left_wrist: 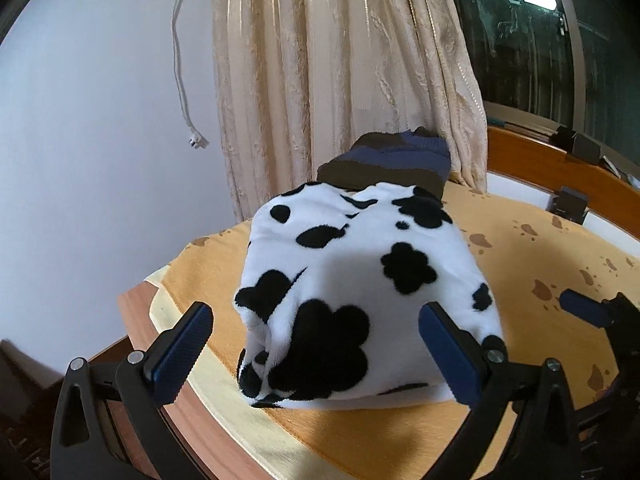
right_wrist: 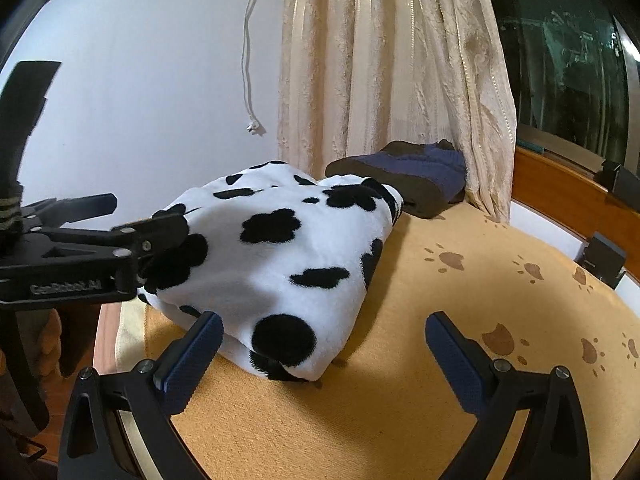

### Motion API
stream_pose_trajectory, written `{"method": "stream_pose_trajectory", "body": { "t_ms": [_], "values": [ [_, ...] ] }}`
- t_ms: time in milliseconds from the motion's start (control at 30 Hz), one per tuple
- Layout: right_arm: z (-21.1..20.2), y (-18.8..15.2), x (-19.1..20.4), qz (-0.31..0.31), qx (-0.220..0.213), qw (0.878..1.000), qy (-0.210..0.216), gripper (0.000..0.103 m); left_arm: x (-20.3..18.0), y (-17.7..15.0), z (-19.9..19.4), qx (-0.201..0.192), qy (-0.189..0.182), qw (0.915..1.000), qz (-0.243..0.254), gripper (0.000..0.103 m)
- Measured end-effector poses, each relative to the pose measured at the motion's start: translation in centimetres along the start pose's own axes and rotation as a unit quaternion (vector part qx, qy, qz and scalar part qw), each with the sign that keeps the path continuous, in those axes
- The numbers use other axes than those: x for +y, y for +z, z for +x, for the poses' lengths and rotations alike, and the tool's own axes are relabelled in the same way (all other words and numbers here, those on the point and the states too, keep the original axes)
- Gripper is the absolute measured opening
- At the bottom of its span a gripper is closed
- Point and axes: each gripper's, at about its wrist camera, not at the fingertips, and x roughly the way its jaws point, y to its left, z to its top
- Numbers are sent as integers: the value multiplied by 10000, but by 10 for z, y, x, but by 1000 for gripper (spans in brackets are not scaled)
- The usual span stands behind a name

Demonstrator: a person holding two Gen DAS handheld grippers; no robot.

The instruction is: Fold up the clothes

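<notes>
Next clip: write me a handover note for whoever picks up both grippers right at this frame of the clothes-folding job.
Left gripper: open, empty, jaws straddling the near end of the white fleece garment with black cow spots.
Right gripper: open, empty, low over the orange paw-print blanket, beside the garment's near corner.
Things: the cow-spot garment lies in a folded bundle on the blanket; a blue and dark brown knitted garment lies folded behind it, by the cream curtain.
Done: both pieces look folded.
Left: perhaps tidy the cow-spot bundle's bulky near edge or move it to the other piece; no further clothes in view.
</notes>
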Motion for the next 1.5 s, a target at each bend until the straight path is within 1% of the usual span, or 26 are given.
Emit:
{"method": "stream_pose_trajectory", "body": {
  "t_ms": [533,700,867,1133,1367,1500],
  "values": [
    [-3,2,-2,21,-10,10000,18,103,-16,-6,-9,-63,240,9988,412,103],
    [-4,2,0,-30,-8,10000,24,103,-18,-9,-9,-26,190,9987,465,103],
    [-5,2,4,-116,-26,9999,-1,103,-13,-13,-9,63,153,9991,379,103],
    [-12,15,6,-223,-131,9997,-35,103,7,-13,-9,83,98,9999,34,103],
    [-11,27,12,-502,-166,9985,-167,103,15,-13,-5,104,178,9998,-54,103],
    [-6,29,17,-543,-137,9983,-165,103,19,-13,-2,125,164,9997,-112,103]
  ]
}}
